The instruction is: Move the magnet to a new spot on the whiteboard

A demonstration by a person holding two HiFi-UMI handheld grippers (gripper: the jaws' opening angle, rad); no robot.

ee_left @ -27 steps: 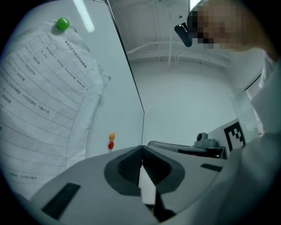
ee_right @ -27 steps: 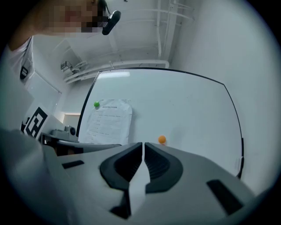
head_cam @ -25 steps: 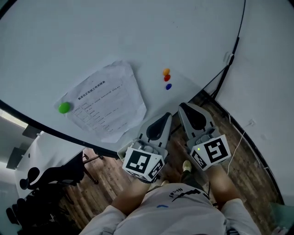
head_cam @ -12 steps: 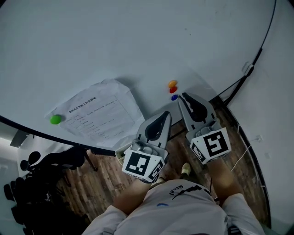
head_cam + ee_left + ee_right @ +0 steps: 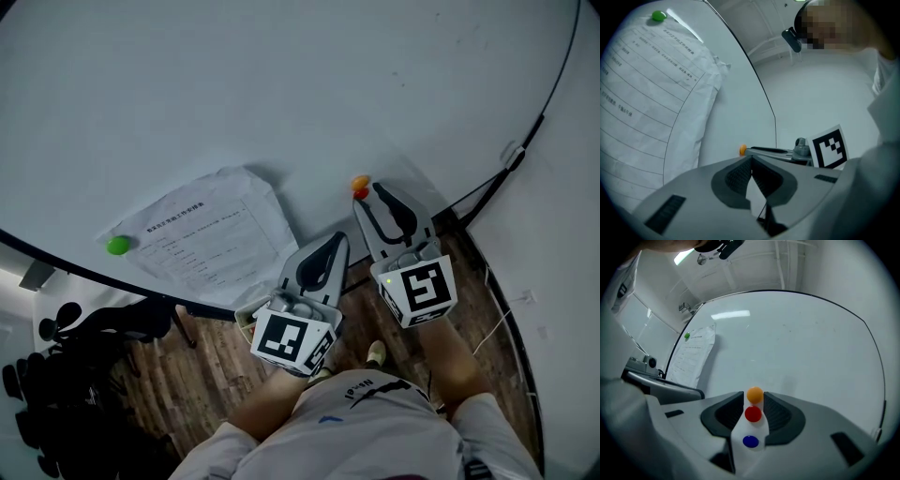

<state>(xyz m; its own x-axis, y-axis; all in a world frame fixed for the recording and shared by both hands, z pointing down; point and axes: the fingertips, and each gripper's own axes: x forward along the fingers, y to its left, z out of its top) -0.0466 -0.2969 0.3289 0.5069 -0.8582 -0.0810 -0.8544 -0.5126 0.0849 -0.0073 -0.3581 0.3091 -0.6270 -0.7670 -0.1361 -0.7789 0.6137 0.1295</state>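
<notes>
Against the whiteboard [image 5: 234,94], right hand-held gripper [image 5: 753,398] is opening around the red magnet [image 5: 753,414].

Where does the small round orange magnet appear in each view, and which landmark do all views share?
Head view: small round orange magnet right of centre, directly above a round red magnet.
Left gripper view: orange magnet, a small dot just below centre.
Right gripper view: orange magnet low centre, above the red magnet.
Shared landmark: the white printed paper sheet held by a round green magnet.
</notes>
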